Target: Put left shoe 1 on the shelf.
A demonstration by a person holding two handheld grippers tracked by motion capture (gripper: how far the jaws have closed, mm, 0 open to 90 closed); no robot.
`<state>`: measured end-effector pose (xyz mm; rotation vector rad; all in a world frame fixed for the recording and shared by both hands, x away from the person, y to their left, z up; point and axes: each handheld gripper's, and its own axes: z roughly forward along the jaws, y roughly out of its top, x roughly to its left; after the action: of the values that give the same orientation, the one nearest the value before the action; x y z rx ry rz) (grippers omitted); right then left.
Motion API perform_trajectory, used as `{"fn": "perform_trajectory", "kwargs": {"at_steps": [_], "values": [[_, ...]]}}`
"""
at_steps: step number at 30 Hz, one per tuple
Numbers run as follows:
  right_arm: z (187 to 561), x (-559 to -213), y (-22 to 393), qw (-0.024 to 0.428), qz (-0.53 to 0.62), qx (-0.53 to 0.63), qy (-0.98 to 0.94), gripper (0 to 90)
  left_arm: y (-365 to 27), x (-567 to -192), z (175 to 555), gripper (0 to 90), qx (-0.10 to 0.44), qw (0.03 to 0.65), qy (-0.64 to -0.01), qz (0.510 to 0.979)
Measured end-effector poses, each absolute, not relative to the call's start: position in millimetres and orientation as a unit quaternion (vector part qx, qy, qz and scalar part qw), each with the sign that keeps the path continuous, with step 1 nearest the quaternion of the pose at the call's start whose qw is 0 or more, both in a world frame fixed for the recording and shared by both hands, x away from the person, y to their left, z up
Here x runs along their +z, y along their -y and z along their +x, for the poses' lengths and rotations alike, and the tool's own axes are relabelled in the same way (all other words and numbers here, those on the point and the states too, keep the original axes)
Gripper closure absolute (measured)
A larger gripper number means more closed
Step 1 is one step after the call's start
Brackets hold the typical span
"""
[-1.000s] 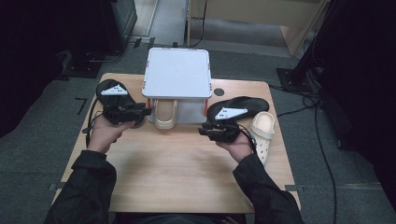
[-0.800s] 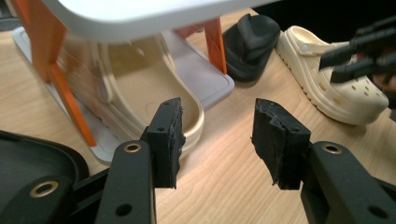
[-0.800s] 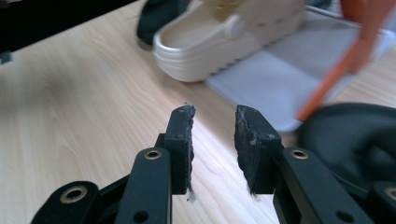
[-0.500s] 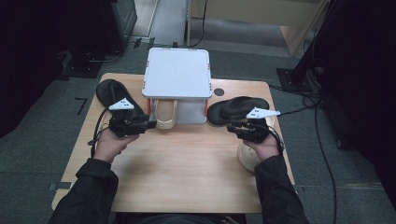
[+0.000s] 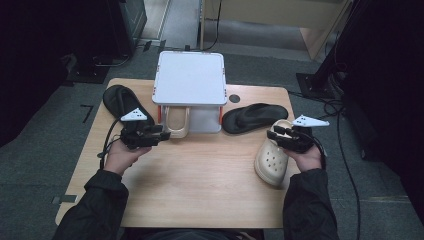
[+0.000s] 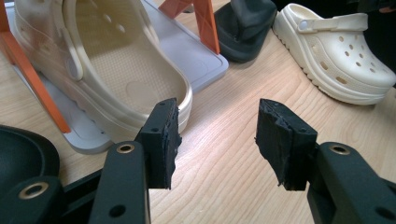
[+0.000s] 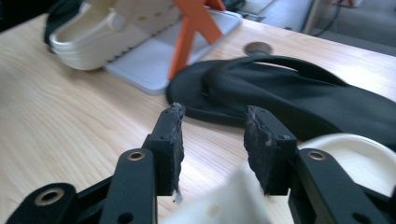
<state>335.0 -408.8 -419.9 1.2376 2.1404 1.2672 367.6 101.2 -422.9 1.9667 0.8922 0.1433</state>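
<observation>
A cream clog (image 5: pixel 271 159) lies on the table at the right, beside a black flip-flop (image 5: pixel 254 116). My right gripper (image 5: pixel 273 134) hovers over the clog's heel end, open, its jaws just widened, with no pad pressing on anything. Its own view shows the open gripper (image 7: pixel 212 140), the flip-flop (image 7: pixel 289 88) ahead and the clog's rim (image 7: pixel 359 158) below. A second cream clog (image 5: pixel 176 123) sits on the rack's lower tray (image 6: pixel 205 65). My left gripper (image 5: pixel 162 135) is open just in front of it, jaws lately widened, empty (image 6: pixel 215 135) beside that clog (image 6: pixel 112 65).
A white two-level rack (image 5: pixel 190 77) with orange legs stands at the table's back middle. Another black flip-flop (image 5: pixel 120 100) lies at the back left. A round hole (image 5: pixel 234 99) is in the tabletop near the rack. Bare wood (image 5: pixel 200 180) spreads across the front.
My right hand has swung rightward from the rack's front to above the cream clog on the table. My left hand has drawn slightly toward the person, and its gripper now points at the rack.
</observation>
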Motion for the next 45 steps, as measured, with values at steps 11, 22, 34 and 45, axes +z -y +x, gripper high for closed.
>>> {"fn": "perform_trajectory", "kwargs": {"at_steps": [11, 22, 34, 45], "values": [[335.4, -440.1, 431.7, 0.162, 0.458, 0.407, -0.774, 53.5, -97.8, -427.5, 370.8, 48.6, 0.054, 0.465, -0.358, 0.808], [338.1, -447.7, 424.2, 0.128, 0.470, 0.384, -0.784, 67.6, -98.3, -427.6, 369.6, 49.9, 0.065, 0.465, -0.350, 0.811], [333.5, -425.5, 393.9, 0.076, 0.478, 0.401, -0.777, 77.9, -98.4, -424.0, 366.6, 52.5, 0.072, 0.477, -0.345, 0.805], [334.1, -422.9, 359.9, 0.040, 0.481, 0.430, -0.763, 79.5, -94.6, -423.3, 364.5, 53.1, 0.071, 0.478, -0.339, 0.808]]}}
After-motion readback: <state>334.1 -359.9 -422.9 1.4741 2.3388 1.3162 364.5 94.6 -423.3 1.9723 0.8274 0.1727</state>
